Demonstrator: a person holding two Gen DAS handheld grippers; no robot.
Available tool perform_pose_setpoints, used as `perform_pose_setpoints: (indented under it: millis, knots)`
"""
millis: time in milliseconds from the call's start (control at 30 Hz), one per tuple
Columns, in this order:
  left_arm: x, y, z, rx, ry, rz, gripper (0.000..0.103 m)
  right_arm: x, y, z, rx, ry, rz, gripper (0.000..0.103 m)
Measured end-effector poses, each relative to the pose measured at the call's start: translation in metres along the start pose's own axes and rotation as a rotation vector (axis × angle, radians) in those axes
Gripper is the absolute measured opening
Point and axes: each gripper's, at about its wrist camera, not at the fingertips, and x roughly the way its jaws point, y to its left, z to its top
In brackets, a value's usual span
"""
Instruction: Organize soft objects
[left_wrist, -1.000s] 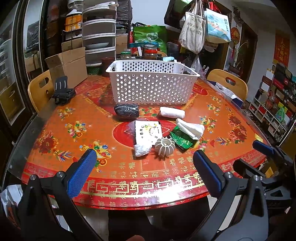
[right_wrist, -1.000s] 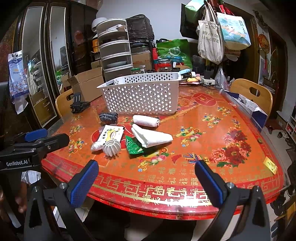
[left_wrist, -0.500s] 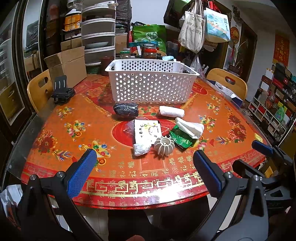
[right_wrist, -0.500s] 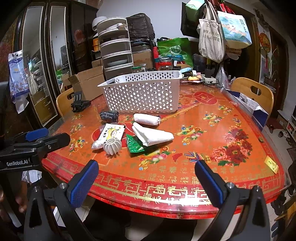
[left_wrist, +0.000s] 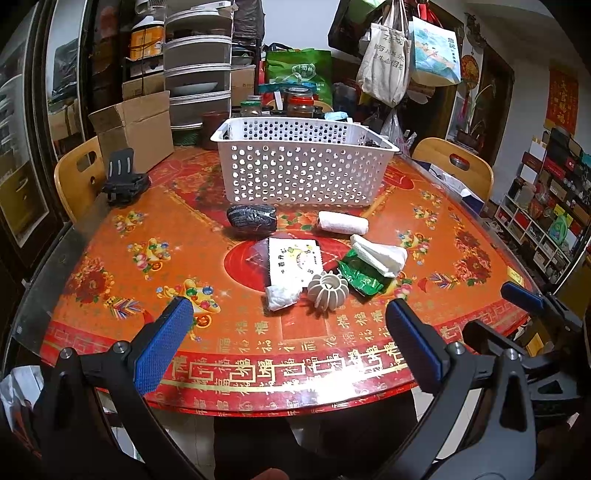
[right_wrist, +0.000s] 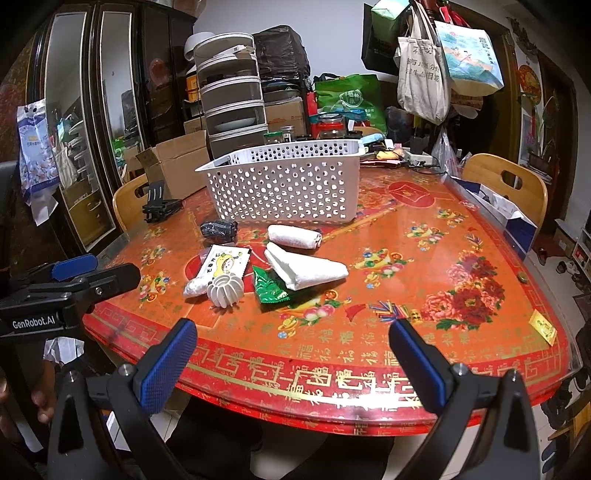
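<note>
I am holding my left gripper and right gripper with jaws spread wide and nothing between them, both hanging over the near table edge. Ahead of both, the rolled towel, folded towel and dark bundle are lying before the basket. The folded towel is partly covering a green packet, and the basket's contents are hidden behind its wall.

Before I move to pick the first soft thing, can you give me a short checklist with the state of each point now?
1. Left gripper jaws open, holding nothing: ok.
2. Right gripper jaws open, holding nothing: ok.
3. White basket upright behind the items: ok.
4. Basket has free room inside: cannot tell, interior mostly hidden.
5. Rolled white towel lies apart from the other items: ok.
6. Folded white towel free to lift alone: not ok, it overlaps the green packet.
</note>
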Motion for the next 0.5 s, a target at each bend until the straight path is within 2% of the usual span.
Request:
perform_pose_setpoints:
  millis: [500]
  knots:
    - [0.0044, 0.0027, -0.0005, 0.007, 0.007, 0.002, 0.103, 0.0051, 0.0002, -0.0023, 0.008, 0.013, 0.006, 0.103]
